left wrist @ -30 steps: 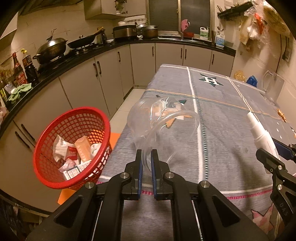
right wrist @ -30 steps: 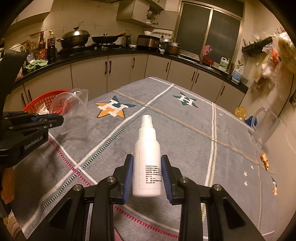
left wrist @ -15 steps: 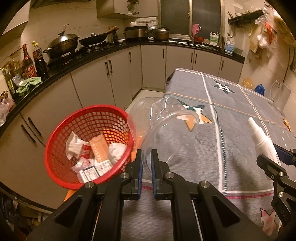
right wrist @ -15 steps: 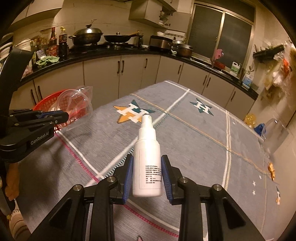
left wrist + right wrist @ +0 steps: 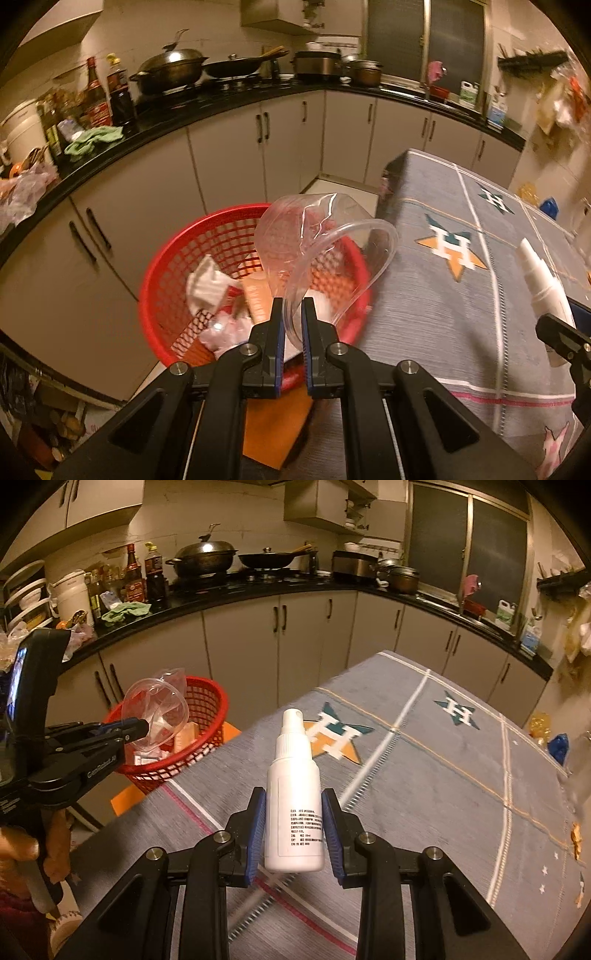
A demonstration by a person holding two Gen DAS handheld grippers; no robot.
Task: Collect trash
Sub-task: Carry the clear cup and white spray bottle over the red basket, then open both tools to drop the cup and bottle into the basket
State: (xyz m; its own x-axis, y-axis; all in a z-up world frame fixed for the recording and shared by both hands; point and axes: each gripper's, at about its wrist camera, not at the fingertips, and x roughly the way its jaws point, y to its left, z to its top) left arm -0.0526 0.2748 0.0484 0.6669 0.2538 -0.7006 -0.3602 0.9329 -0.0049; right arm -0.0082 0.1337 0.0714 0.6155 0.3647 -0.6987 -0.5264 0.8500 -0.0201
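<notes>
The left tool (image 5: 291, 317) is clamped on the thin rim of a crumpled clear plastic cup (image 5: 325, 251), which is held in the air over a round red lattice-walled plastic basket (image 5: 162, 280). Crushed paper cartons and wrappers (image 5: 221, 295) are seen lying inside the basket, which stands just beside the edge of the worktop (image 5: 461, 314), covered by a grey woven cloth with star motifs. The right tool (image 5: 293, 834) is closed around a smooth white cylindrical spray bottle (image 5: 293, 801), gripped at its lower body and held upright above the cloth.
</notes>
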